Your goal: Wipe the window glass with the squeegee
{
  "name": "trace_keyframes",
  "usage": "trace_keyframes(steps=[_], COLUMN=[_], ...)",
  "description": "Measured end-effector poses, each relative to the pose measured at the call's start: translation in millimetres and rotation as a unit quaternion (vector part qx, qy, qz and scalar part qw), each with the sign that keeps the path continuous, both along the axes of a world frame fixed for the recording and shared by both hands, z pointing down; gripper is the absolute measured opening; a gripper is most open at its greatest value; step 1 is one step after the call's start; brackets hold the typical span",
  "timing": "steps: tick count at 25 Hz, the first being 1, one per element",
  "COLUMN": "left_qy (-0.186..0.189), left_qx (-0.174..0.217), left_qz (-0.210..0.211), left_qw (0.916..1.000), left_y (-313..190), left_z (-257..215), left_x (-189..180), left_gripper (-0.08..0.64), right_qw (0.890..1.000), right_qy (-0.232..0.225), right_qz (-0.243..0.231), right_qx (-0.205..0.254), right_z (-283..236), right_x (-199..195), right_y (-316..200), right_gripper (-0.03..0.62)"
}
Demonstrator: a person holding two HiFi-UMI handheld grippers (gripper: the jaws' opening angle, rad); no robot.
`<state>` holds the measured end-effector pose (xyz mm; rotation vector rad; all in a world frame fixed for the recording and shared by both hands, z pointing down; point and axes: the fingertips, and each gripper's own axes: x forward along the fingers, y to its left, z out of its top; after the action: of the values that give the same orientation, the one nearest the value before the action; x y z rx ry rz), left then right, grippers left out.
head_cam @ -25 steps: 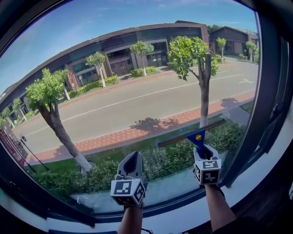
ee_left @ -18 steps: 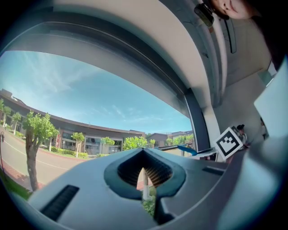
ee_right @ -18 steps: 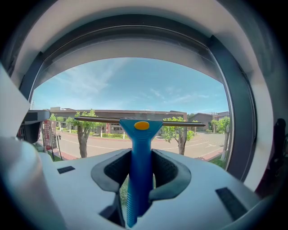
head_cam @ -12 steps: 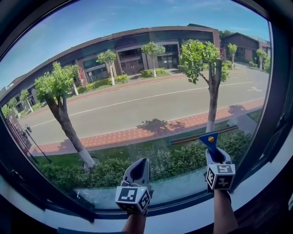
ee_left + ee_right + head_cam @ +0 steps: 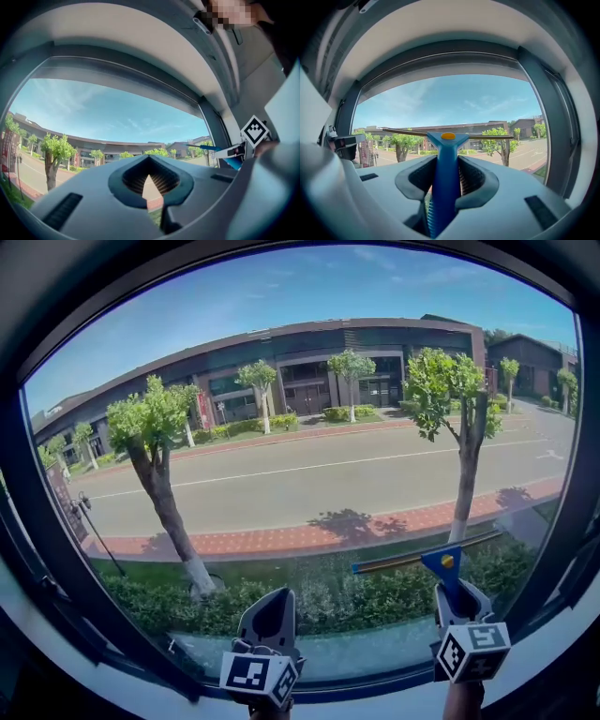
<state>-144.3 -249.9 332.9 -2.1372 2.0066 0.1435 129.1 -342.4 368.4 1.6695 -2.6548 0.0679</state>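
The window glass (image 5: 300,427) fills the head view, with a street, trees and buildings behind it. A squeegee (image 5: 442,565) with a blue handle, a yellow dot and a long thin blade lies against the lower right of the pane, its blade tilted up to the right. My right gripper (image 5: 457,601) is shut on its handle, and the handle (image 5: 445,183) runs up between the jaws to the blade (image 5: 487,136). My left gripper (image 5: 269,615) is held low at the centre, near the glass, shut with nothing in it. Its tip (image 5: 149,159) points at the pane.
A dark window frame (image 5: 37,549) rings the glass, with a pale sill (image 5: 375,699) along the bottom and a dark upright (image 5: 577,521) at the right. A curved white reveal (image 5: 440,33) arches above. The right gripper (image 5: 234,151) shows at the left gripper view's right edge.
Both grippers and the squeegee sit lower and further right in the head view. The outdoor scene has shifted the same way, so the head view itself has moved. Both grips are unchanged.
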Motion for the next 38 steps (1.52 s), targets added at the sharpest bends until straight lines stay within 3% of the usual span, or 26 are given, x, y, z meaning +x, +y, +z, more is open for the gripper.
trace_keyframes(steps=[7, 12, 17, 21, 29, 38], left_qy=[-0.025, -0.059, -0.123, -0.147, -0.132, -0.153], left_qx=[0.032, 0.049, 0.108, 0.151, 0.196, 0.236], left_qz=[0.008, 0.038, 0.051, 0.054, 0.052, 0.036], left_qw=[0.9991, 0.9963, 0.9851, 0.9759, 0.9704, 0.9590], left_y=[6, -1, 4, 11, 22, 13], left_z=[-49, -93, -164, -212, -300, -368], left_x=[-35, -81, -128, -151, -159, -167], left_gripper=[0.002, 0.002, 0.002, 0.002, 0.002, 0.002], right_qw=[1.000, 0.999, 0.996, 0.994, 0.986, 0.975], right_qy=[0.003, -0.014, -0.044, -0.052, -0.046, -0.050], right_qz=[-0.013, 0.009, 0.012, 0.015, 0.018, 0.038], right_qx=[-0.011, 0.032, 0.076, 0.095, 0.159, 0.212], right_z=[-24, -71, -135, -179, -296, -406], right_x=[-52, -109, -170, -208, -243, -244], right_y=[17, 24, 28, 36, 49, 28], right_gripper=[0.137, 0.137, 0.137, 0.137, 0.137, 0.137])
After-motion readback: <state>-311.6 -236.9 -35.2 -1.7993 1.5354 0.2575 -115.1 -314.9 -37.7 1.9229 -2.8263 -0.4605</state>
